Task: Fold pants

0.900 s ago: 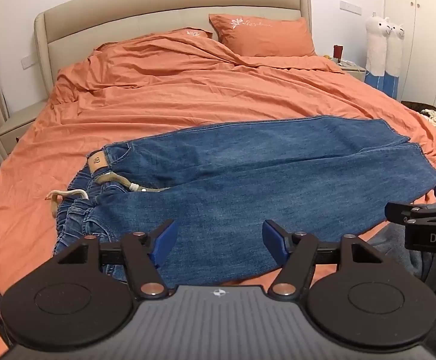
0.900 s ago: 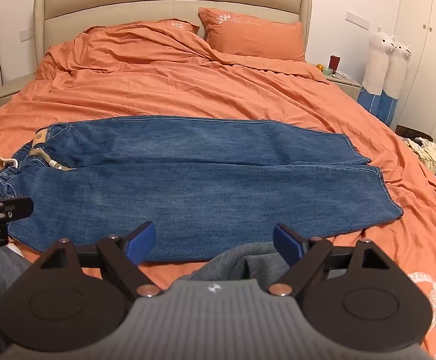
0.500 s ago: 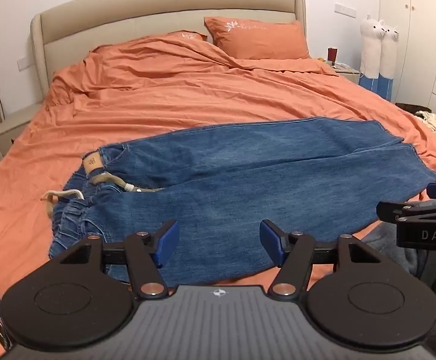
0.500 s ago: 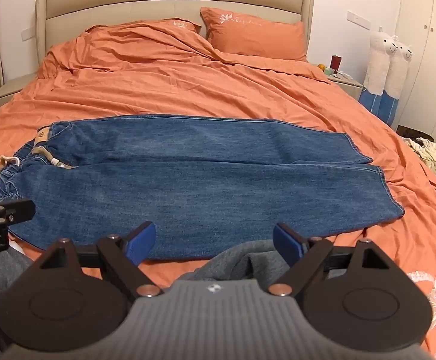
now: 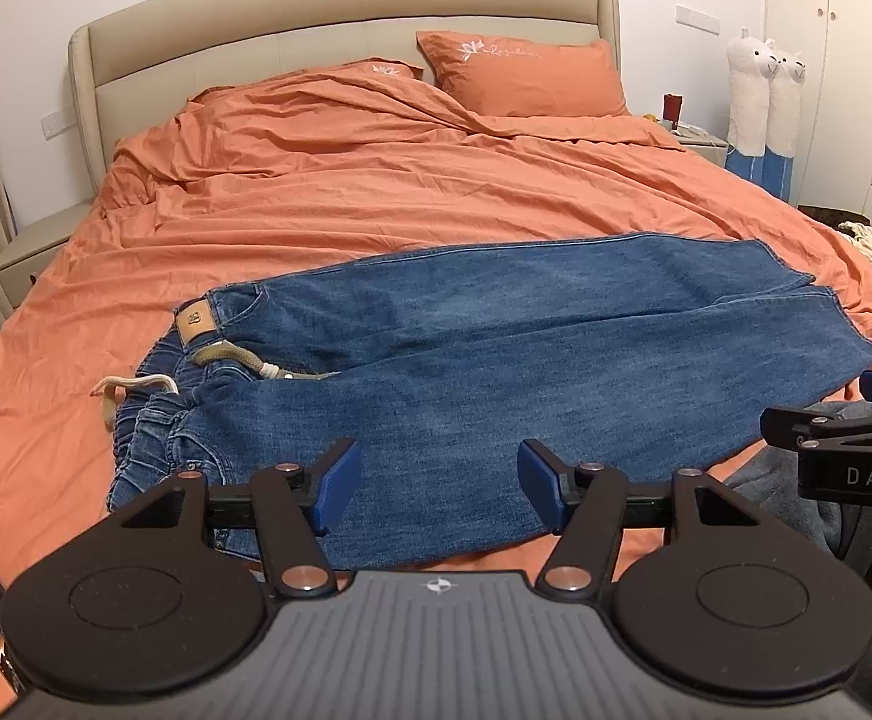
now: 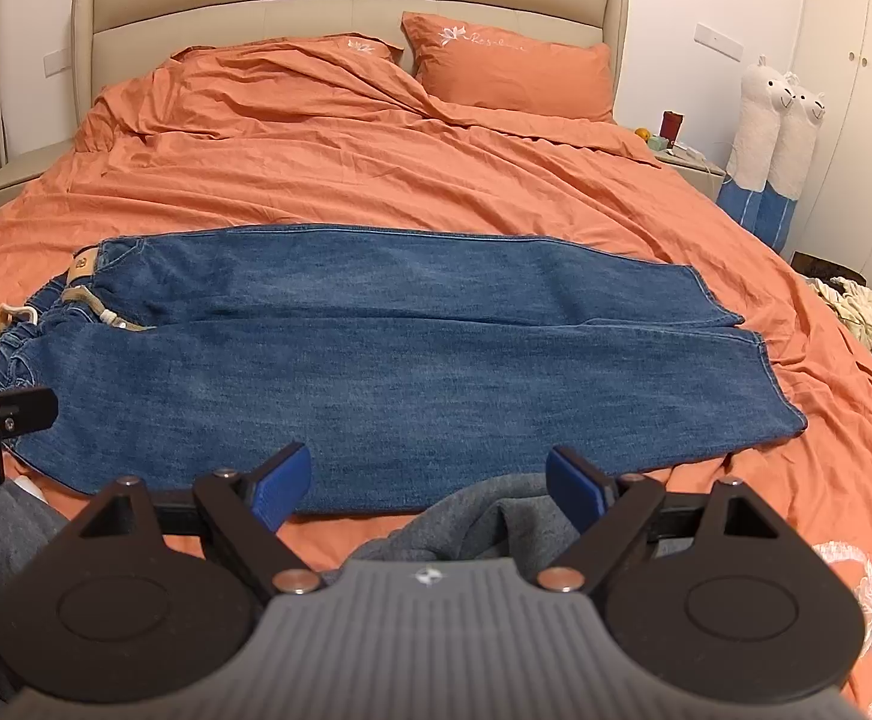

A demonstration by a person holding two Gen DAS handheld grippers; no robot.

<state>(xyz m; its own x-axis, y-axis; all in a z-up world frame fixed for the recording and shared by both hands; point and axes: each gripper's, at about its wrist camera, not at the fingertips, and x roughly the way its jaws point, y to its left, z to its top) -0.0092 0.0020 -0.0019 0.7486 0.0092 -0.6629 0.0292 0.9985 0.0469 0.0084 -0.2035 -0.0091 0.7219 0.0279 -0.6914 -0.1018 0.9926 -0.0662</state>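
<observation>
Pants: blue denim, lying flat across the bed close to its foot edge, lengthwise from the bed's left side to its right. Waistband sits toward the left edge, bunched and gathered, with a tan patch and a pale drawstring trailing onto the sheet. Both legs run side by side toward the right edge, one lying partly over the other; the hems stop short of the bed's right side.

Left gripper: fingers spread wide, blue pads apart, nothing between them. It hangs above the near part of the pants at the foot edge, not seen touching the fabric.

Right gripper: fingers likewise spread, holding nothing. It hangs over the foot edge, above a grey garment that lies at the near border of the pants. Contact between the gripper and either cloth cannot be told.

Each gripper shows at the side of the other's view, well apart from it.

Surroundings: orange bedding, rumpled toward the head; orange pillow against a beige headboard. Nightstand with small items by the bed's right head corner. Two plush alpacas stand against the wall beside it. Heap of clothes on the floor past the right edge.
</observation>
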